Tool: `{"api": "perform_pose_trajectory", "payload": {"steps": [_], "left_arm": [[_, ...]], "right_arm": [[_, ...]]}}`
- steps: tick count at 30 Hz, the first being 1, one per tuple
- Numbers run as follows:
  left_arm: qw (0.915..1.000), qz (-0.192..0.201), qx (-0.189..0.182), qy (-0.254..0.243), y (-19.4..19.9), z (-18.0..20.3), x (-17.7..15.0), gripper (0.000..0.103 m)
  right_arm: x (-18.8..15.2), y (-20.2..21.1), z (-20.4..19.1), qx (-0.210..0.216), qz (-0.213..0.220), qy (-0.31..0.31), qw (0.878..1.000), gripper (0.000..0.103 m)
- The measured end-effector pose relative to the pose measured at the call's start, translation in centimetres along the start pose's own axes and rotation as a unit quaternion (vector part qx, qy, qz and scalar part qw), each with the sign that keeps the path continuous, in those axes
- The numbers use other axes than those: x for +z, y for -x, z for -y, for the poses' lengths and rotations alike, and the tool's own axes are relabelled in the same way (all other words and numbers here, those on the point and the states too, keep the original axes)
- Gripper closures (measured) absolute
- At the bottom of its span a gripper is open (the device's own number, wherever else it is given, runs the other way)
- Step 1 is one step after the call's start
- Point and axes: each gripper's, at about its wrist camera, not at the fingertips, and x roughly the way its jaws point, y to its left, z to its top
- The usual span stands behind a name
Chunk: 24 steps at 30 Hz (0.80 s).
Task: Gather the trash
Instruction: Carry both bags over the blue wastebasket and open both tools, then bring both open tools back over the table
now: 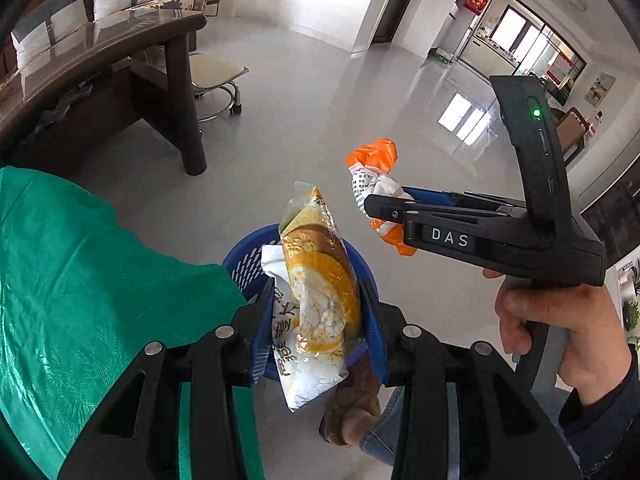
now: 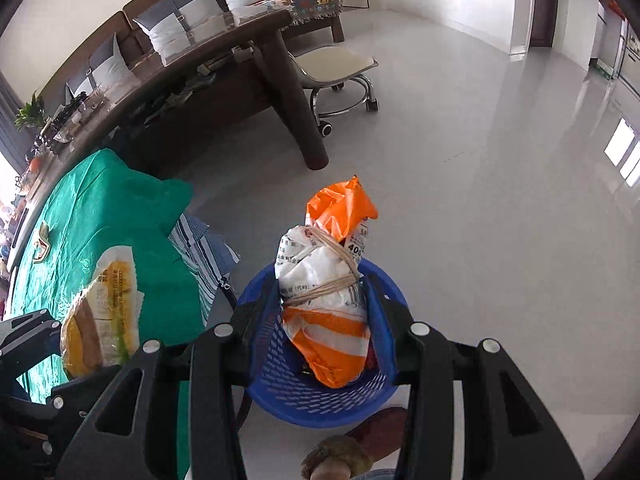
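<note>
My left gripper (image 1: 318,300) is shut on a yellow-and-white snack wrapper (image 1: 316,264) that stands upright between its blue pads, right above a blue plastic basket (image 1: 244,258) on the floor. In the left wrist view my right gripper (image 1: 384,204) reaches in from the right, shut on an orange-and-white bag (image 1: 374,156) tied with a rubber band. The right wrist view has the right gripper (image 2: 320,292) clamping that bag (image 2: 340,208) over the basket (image 2: 320,408), whose inside holds some dark items. The left gripper (image 2: 68,352) with the wrapper (image 2: 100,320) is at the left edge.
A table under a green cloth (image 1: 80,260) stands left of the basket, with a striped cloth (image 2: 200,248) at its corner. Behind are a dark wooden table (image 2: 240,52), a wheeled stool (image 2: 340,68) and a sofa. A person's shoe (image 1: 352,408) is beside the basket; open grey floor lies right.
</note>
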Motion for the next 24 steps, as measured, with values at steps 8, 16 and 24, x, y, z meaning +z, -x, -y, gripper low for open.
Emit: {"api": "perform_pose_trajectory", "payload": {"steps": [8,16,24], "left_arm": [[0.9999,-0.015,0.000,0.000,-3.2,-0.9,0.7,0.061],[0.9996,0.014,0.020,0.011,-2.7,-1.4,1.3,0.012],[0.9951,0.069,0.054,0.046,5.5,-4.2,-1.2,0.006]], "right_arm": [[0.1,-0.3,2.2,0.027,-0.008,-0.045,0.999,0.061],[0.3,-0.5,3.5,0.044,-0.007,-0.080,0.996,0.028],[0.6,1.5,3.7,0.015,0.038,-0.097,0.994,0.011]]}}
